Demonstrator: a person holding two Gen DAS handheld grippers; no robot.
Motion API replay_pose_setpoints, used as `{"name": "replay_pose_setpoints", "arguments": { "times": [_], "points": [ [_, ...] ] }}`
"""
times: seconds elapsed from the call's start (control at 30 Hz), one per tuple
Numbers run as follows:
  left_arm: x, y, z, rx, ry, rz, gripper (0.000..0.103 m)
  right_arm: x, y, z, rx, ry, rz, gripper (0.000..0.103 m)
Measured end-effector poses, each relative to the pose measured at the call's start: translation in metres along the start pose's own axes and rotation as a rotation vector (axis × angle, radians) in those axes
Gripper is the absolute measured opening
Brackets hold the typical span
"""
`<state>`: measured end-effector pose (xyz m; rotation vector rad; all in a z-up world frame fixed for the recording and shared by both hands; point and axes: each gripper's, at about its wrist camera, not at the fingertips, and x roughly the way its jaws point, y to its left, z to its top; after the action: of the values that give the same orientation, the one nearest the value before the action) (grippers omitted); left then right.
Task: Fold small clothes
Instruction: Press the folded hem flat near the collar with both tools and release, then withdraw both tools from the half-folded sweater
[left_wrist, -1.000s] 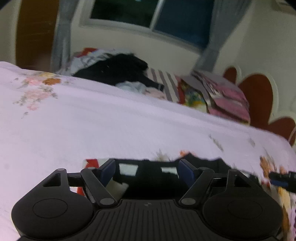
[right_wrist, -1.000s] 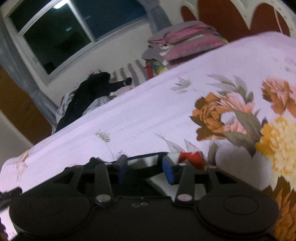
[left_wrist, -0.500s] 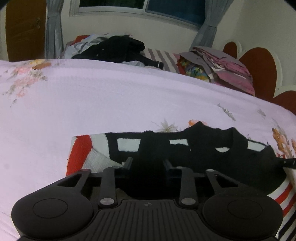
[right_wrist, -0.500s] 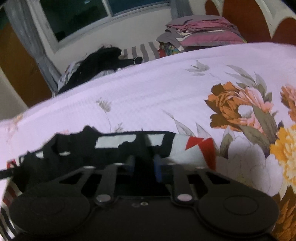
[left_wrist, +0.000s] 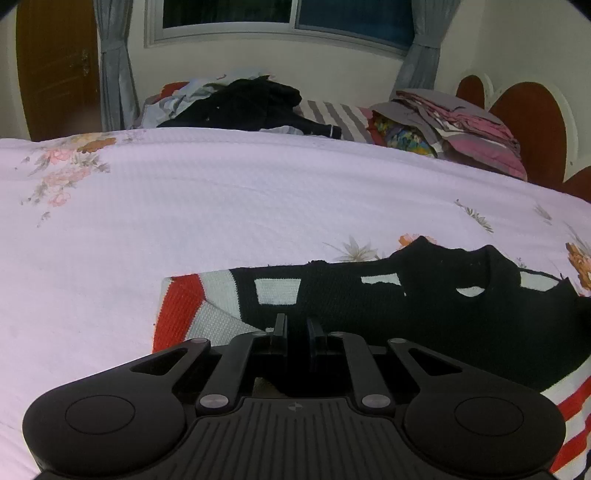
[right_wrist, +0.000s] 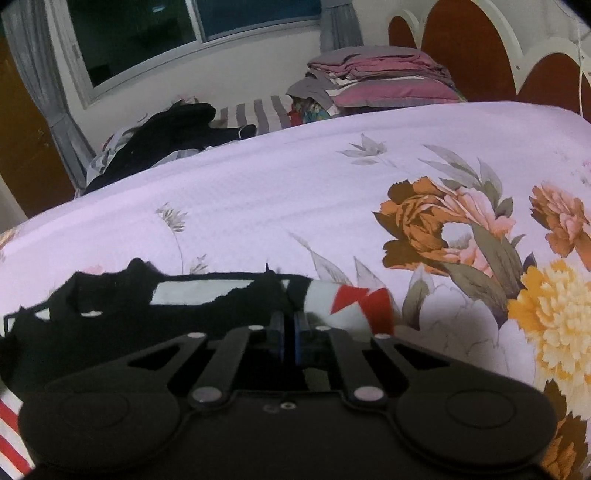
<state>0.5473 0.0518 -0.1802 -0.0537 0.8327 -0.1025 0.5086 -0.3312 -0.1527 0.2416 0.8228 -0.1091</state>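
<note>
A small knitted sweater (left_wrist: 443, 314), black with white blocks and red stripes, lies flat on the lilac flowered bedspread (left_wrist: 221, 206). My left gripper (left_wrist: 295, 321) sits on the sweater's left shoulder area; its jaws are closing, with black knit pinched between the nearly touching fingers. In the right wrist view the same sweater (right_wrist: 110, 325) stretches off to the left. My right gripper (right_wrist: 289, 317) is at its right shoulder, beside the red and white sleeve (right_wrist: 347, 299). Its jaws are closing the last bit, with fabric squeezed between them.
A heap of dark and light clothes (left_wrist: 251, 103) and a stack of folded bedding (left_wrist: 454, 125) lie beyond the bed's far edge, under the window. A red and white headboard (left_wrist: 528, 122) stands at the right. Bare bedspread (right_wrist: 295, 192) stretches beyond the sweater.
Both grippers went from wide open to nearly closed on the sweater's upper edge. The left one sank and both rolled level, so more of the sweater shows.
</note>
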Motion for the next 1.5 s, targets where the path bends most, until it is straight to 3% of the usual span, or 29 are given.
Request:
{"name": "replay_pose_setpoints", "arguments": {
  "times": [0.07,0.4,0.53,0.73,0.9,1.2,1.3,1.5],
  "points": [
    [-0.002,-0.002,0.000,0.011,-0.004,0.010,0.011,-0.009,-0.001,0.001,0.020,-0.030,0.004,0.018],
    [-0.037,-0.015,0.008,0.035,-0.056,0.038,0.012,-0.038,0.036,-0.007,-0.084,-0.042,0.099,0.020],
    [-0.060,-0.038,0.006,0.093,-0.095,0.003,0.012,-0.046,0.058,-0.017,-0.125,-0.040,0.139,0.021],
    [-0.064,-0.081,-0.017,0.176,-0.045,-0.069,0.012,-0.047,0.094,-0.040,-0.174,-0.003,0.195,0.025],
    [-0.049,-0.091,-0.041,0.228,0.009,-0.041,0.013,-0.043,0.104,-0.058,-0.221,0.017,0.157,0.025],
    [-0.060,-0.072,-0.052,0.238,-0.012,0.009,0.014,-0.056,0.055,-0.072,-0.220,0.008,0.014,0.023],
    [-0.068,-0.068,-0.055,0.241,-0.017,0.023,0.015,-0.065,0.053,-0.075,-0.196,0.007,0.033,0.027],
    [-0.085,-0.060,-0.063,0.225,-0.002,0.016,0.018,-0.084,0.092,-0.092,-0.218,0.003,0.127,0.026]
  ]
}}
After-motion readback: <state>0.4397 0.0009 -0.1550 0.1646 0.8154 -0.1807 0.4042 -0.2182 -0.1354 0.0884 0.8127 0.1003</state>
